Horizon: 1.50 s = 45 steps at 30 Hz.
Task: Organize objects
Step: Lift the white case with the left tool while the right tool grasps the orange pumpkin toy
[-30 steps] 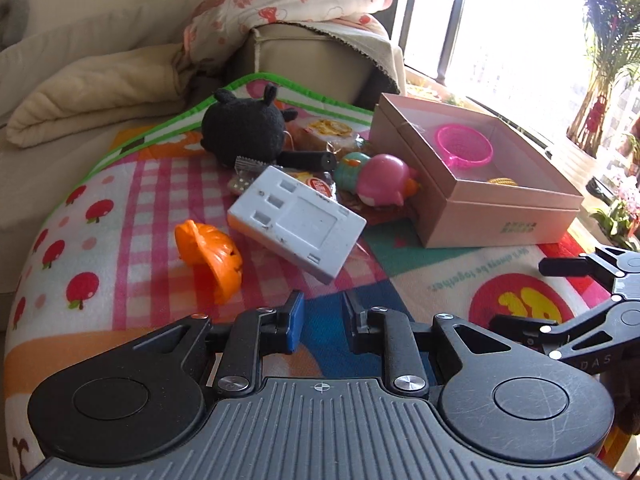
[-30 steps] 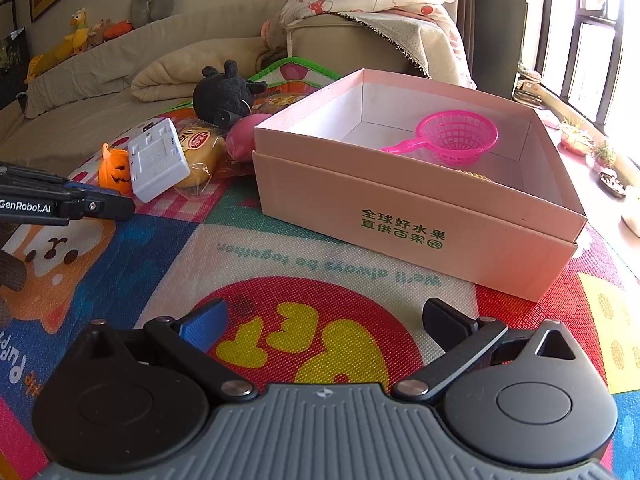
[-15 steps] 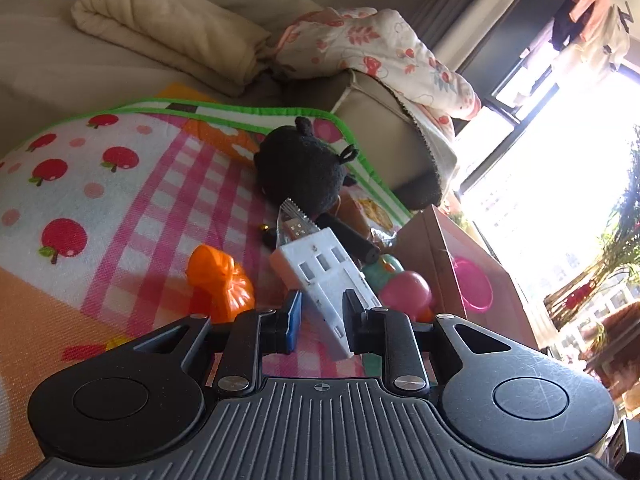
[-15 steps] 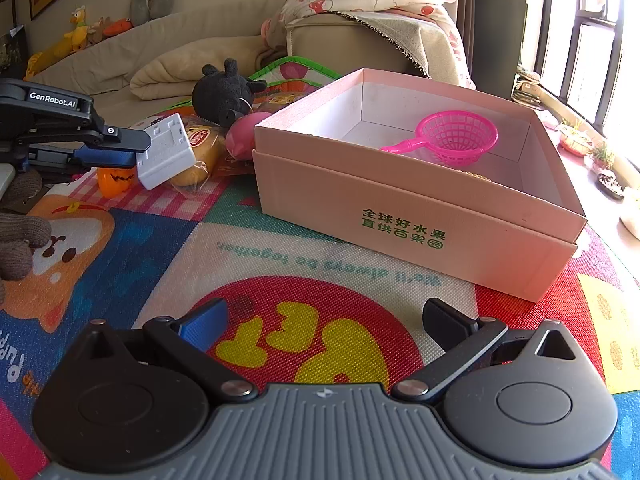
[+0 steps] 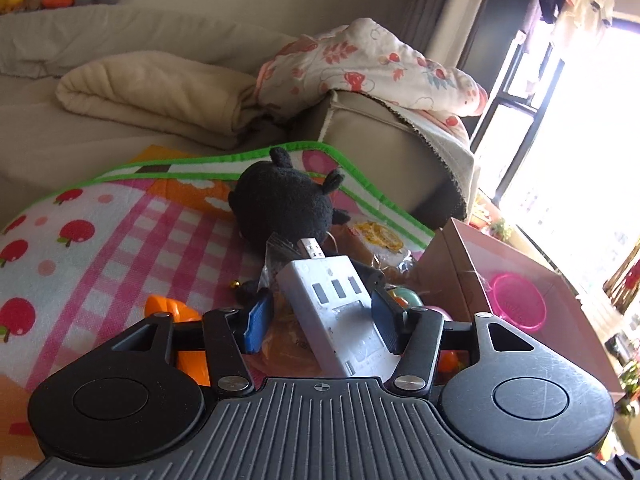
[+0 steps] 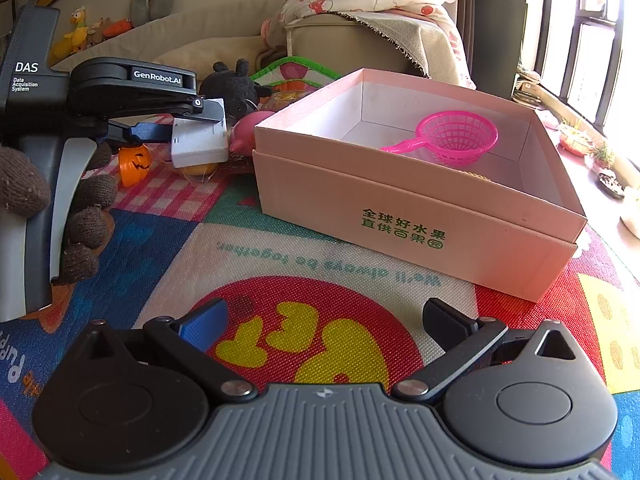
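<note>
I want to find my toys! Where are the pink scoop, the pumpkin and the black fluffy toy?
pink scoop (image 6: 456,138), right wrist view, mesh bowl.
pumpkin (image 6: 135,164), right wrist view, carved face.
black fluffy toy (image 5: 282,204), left wrist view, body.

Black claw (image 5: 322,316) with blue pads, ribbed grey housing, silver screws; brown knitted glove (image 6: 86,226).

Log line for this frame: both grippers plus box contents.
left gripper: jaws just opening, white adapter between, not clamped | right gripper: open, empty, above mat | pink box: holds pink strainer

Strainer (image 6: 456,138) in box (image 6: 400,216) (plush (image 6: 234,88) left).
</note>
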Available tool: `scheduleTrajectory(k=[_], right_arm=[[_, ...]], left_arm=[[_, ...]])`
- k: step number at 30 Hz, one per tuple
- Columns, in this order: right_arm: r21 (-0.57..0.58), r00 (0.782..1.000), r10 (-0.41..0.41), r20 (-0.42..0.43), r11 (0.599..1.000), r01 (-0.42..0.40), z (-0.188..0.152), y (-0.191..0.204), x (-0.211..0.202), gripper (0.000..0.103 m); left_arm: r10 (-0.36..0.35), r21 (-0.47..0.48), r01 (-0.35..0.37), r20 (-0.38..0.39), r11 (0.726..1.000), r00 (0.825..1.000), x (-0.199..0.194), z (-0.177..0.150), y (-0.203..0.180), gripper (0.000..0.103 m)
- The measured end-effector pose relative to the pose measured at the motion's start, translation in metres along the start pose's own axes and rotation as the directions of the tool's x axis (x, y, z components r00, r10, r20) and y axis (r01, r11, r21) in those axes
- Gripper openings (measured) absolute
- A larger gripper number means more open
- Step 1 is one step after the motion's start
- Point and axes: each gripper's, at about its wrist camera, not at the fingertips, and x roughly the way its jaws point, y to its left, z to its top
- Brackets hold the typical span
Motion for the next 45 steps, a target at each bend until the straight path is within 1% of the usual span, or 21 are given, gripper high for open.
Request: scheduleTrajectory(k=[2, 4, 5, 7, 9, 11, 16, 20, 22, 25, 29, 30, 31, 33, 35, 38, 39, 40, 42, 43, 45], right_arm=[[0.0, 1.0, 0.0, 0.0, 1.0, 0.0, 0.0, 0.0, 0.0, 0.103], [0.001, 1.0, 0.0, 0.0, 1.0, 0.0, 0.0, 0.0, 0.0, 0.103], [0.001, 1.0, 0.0, 0.0, 1.0, 0.0, 0.0, 0.0, 0.0, 0.103], [0.001, 1.0, 0.0, 0.0, 1.0, 0.0, 0.0, 0.0, 0.0, 0.103], [0.002, 1.0, 0.001, 0.001, 1.0, -0.001, 0.0, 0.0, 0.0, 0.103], [0.002, 1.0, 0.001, 0.0, 1.0, -0.001, 0.0, 0.0, 0.0, 0.103], [-0.002, 1.0, -0.003, -0.002, 1.0, 0.003, 0.0, 0.001, 0.0, 0.103], [-0.007, 1.0, -0.017, 0.0, 1.0, 0.017, 0.001, 0.004, -0.001, 0.103], [-0.037, 0.999, -0.028, 0.018, 0.999, 0.029, 0.002, 0.012, -0.005, 0.103], [-0.109, 0.999, 0.023, 0.04, 0.994, -0.018, 0.015, 0.04, -0.011, 0.103], [-0.255, 0.987, 0.087, 0.137, 0.966, -0.05, 0.043, 0.098, -0.014, 0.102], [-0.284, 0.984, 0.09, 0.155, 0.958, -0.043, 0.049, 0.11, -0.011, 0.096], [-0.32, 0.982, 0.09, 0.167, 0.947, -0.032, 0.058, 0.127, -0.005, 0.086], [-0.363, 0.981, 0.079, 0.176, 0.932, -0.01, 0.074, 0.153, 0.011, 0.075], [-0.387, 0.98, 0.06, 0.188, 0.922, 0.018, 0.085, 0.174, 0.03, 0.068], [-0.401, 0.988, 0.029, 0.154, 0.915, 0.035, 0.098, 0.199, 0.063, 0.056], [-0.412, 0.99, 0.006, 0.138, 0.91, 0.052, 0.099, 0.207, 0.075, 0.045], [-0.421, 0.992, -0.015, 0.129, 0.904, 0.069, 0.101, 0.212, 0.082, 0.03], [-0.423, 0.993, -0.055, 0.103, 0.902, 0.094, 0.102, 0.216, 0.091, 0.011], [-0.41, 0.994, -0.057, 0.088, 0.908, 0.088, 0.104, 0.215, 0.089, 0.011], [-0.387, 0.998, -0.018, 0.054, 0.921, 0.038, 0.103, 0.208, 0.073, 0.011]], left_arm=[[0.022, 0.12, -0.024, 0.019, 0.993, 1.0, -0.001, -0.005, -0.015, 0.061], [0.045, 0.237, -0.051, 0.031, 0.97, 0.999, -0.004, -0.012, -0.027, 0.058], [0.049, 0.271, -0.055, 0.027, 0.961, 0.998, -0.005, -0.013, -0.031, 0.055], [0.051, 0.29, -0.054, 0.02, 0.955, 0.999, -0.009, -0.014, -0.031, 0.048], [0.033, 0.276, -0.034, 0.008, 0.96, 0.999, -0.016, -0.012, -0.027, 0.037], [-0.001, 0.259, 0.003, -0.007, 0.966, 1.0, -0.026, -0.011, -0.022, 0.016], [-0.09, 0.249, 0.108, -0.082, 0.962, 0.993, -0.057, -0.025, -0.008, 0.015], [-0.156, 0.201, 0.179, -0.128, 0.963, 0.979, -0.094, -0.043, 0.013, 0.015], [-0.149, 0.184, 0.167, -0.107, 0.969, 0.983, -0.115, -0.046, 0.029, 0.015], [-0.103, 0.139, 0.11, -0.057, 0.984, 0.993, -0.14, -0.039, 0.06, 0.015], [-0.041, 0.084, 0.04, 0.012, 0.996, 0.999, -0.161, -0.028, 0.099, 0.015], [-0.034, 0.067, 0.033, 0.024, 0.997, 0.999, -0.164, -0.026, 0.107, 0.015], [-0.03, 0.051, 0.029, 0.033, 0.998, 0.999, -0.166, -0.025, 0.115, 0.015], [-0.029, 0.014, 0.029, 0.048, 0.999, 0.998, -0.169, -0.024, 0.131, 0.015], [-0.033, -0.017, 0.034, 0.054, 0.999, 0.998, -0.168, -0.024, 0.143, 0.015], [-0.05, -0.05, 0.052, 0.049, 0.997, 0.998, -0.163, -0.025, 0.156, 0.015], [-0.057, -0.054, 0.059, 0.042, 0.997, 0.997, -0.161, -0.026, 0.159, 0.015], [-0.063, -0.055, 0.065, 0.037, 0.996, 0.997, -0.16, -0.027, 0.161, 0.015], [-0.076, -0.053, 0.078, 0.028, 0.996, 0.997, -0.159, -0.029, 0.163, 0.015], [-0.082, -0.052, 0.083, 0.026, 0.995, 0.996, -0.16, -0.03, 0.164, 0.015], [-0.099, -0.049, 0.1, 0.022, 0.994, 0.995, -0.163, -0.032, 0.164, 0.015]])
